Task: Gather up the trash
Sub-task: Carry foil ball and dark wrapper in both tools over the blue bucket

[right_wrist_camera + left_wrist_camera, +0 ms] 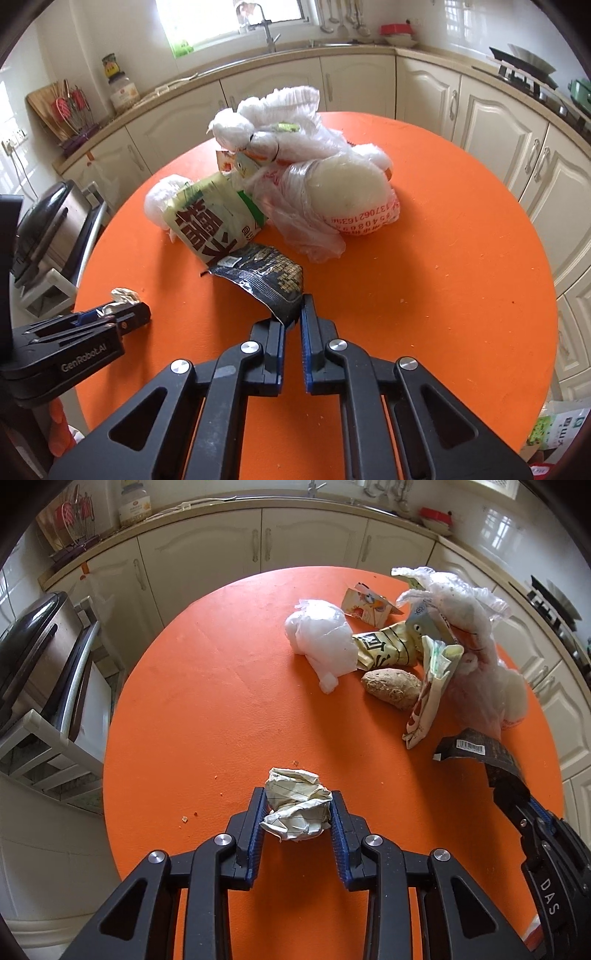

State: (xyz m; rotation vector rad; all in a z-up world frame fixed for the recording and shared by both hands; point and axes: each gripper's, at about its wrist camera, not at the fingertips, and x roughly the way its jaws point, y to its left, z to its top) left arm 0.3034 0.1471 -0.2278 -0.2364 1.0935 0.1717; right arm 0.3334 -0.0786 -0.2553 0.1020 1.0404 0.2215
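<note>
Readable stuff first: your left hand-held gripper (127,314) says "GenRobot.AI" on its side, the right hand-held gripper (293,314) has "DAS" on it (seen from the left wrist camera), and the plastic bag (354,199) carries red digits. The cream packet (218,218) has big dark red Chinese characters I can't read.

You're at a round orange counter (461,277) with a few crumbs on it, in a kitchen with cream cabinets (495,122), a sink tap (267,31) under a window and a stove (524,68) on the right.

Your left gripper is clamped on a crumpled paper ball (297,808), lined, off-white, at the near edge of the counter. Your right one is pinched tight on the corner of a black wrapper (264,278) with gold print and a barcode, just in front of the trash pile (bags, cartons, a potato (391,688)).
</note>
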